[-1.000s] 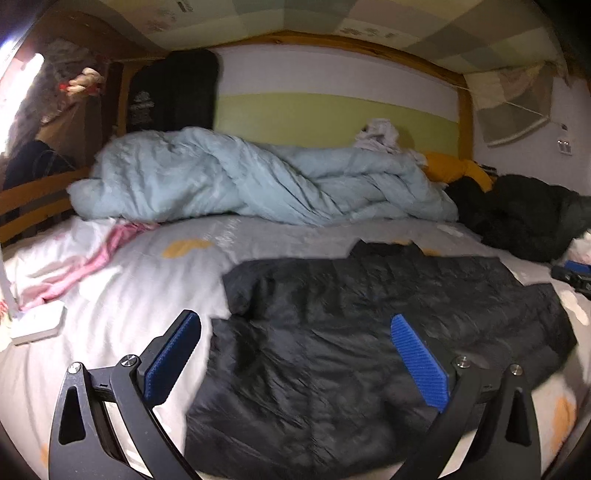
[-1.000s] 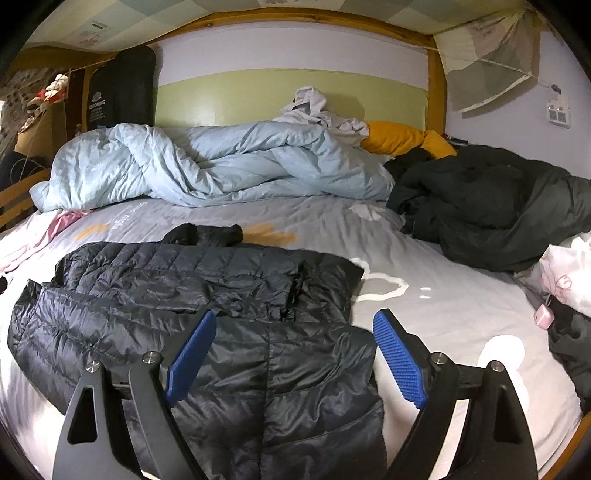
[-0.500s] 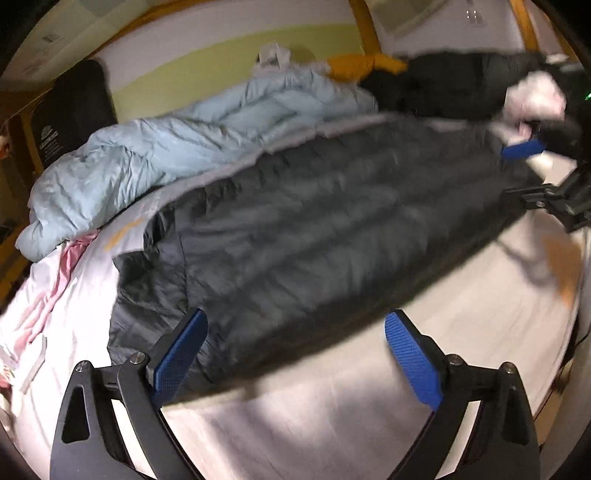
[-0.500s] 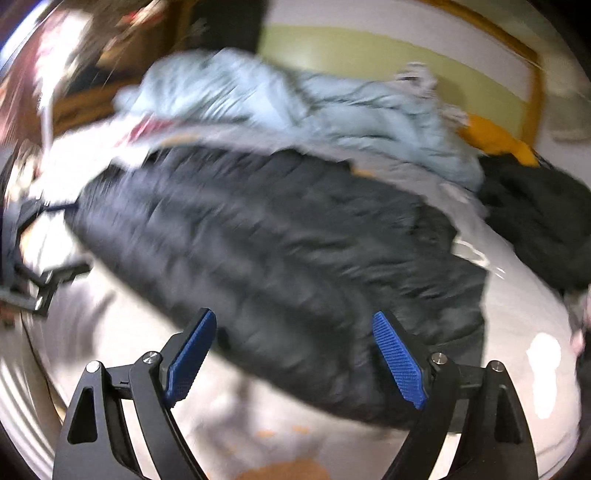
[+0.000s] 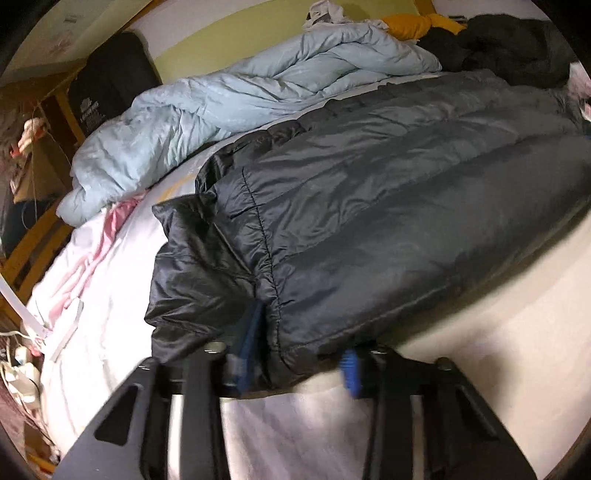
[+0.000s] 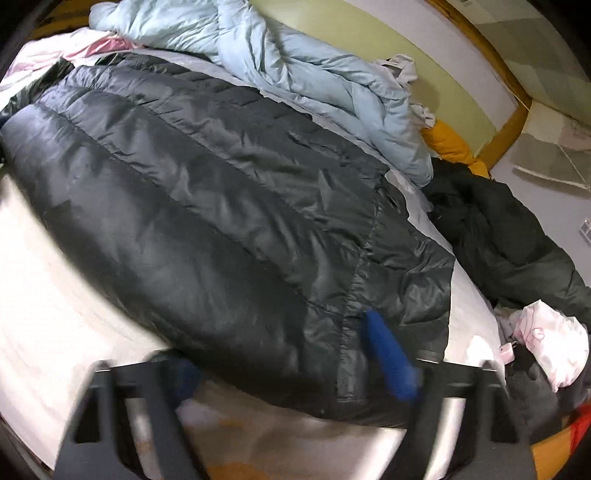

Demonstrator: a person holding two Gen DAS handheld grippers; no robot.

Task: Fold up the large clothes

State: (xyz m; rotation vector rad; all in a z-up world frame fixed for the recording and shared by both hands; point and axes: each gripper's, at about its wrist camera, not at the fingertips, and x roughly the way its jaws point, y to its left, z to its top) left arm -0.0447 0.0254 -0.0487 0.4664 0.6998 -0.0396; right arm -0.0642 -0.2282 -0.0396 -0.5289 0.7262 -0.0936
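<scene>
Here, each line takes one thing, left to right.

Left-wrist view, far left: a wooden bed rail [image 5: 35, 254] runs down the left edge, with a pink cloth [image 5: 110, 225] lying on the white sheet [image 5: 110, 295] beside it.
Upper left to centre: a light blue duvet [image 5: 229, 110] lies bunched along the far side of the bed, with a black bag [image 5: 107, 88] standing upright behind it.
Task's thing: the black puffer jacket [image 5: 388, 206] lies spread across the middle of the frame, its near hem at the bottom centre.
Left gripper [image 5: 297, 354]: its jaws have just been closing; the jacket's near corner sits between the blue pads [image 5: 248, 339]. The left pad lies tucked into a fold of the fabric and the right pad sits at the hem's edge; I cannot tell whether they are already pinching it.
Upper right: a yellow pillow [image 5: 417, 24] and a dark green coat [image 5: 517, 44] lie past the duvet.

Right-wrist view, left to centre: the same jacket [image 6: 207, 206] fills the frame, slanting from upper left to lower right.
Right gripper [image 6: 288, 369]: its jaws have just been closing, blurred; the jacket's near hem lies between them, with one blue pad [image 6: 388, 362] lying over the fabric and the other at the hem's underside. A firm hold cannot be told.
Right side: the dark coat [image 6: 498, 236] lies heaped, with a white and pink cloth [image 6: 550, 339] just below it.
</scene>
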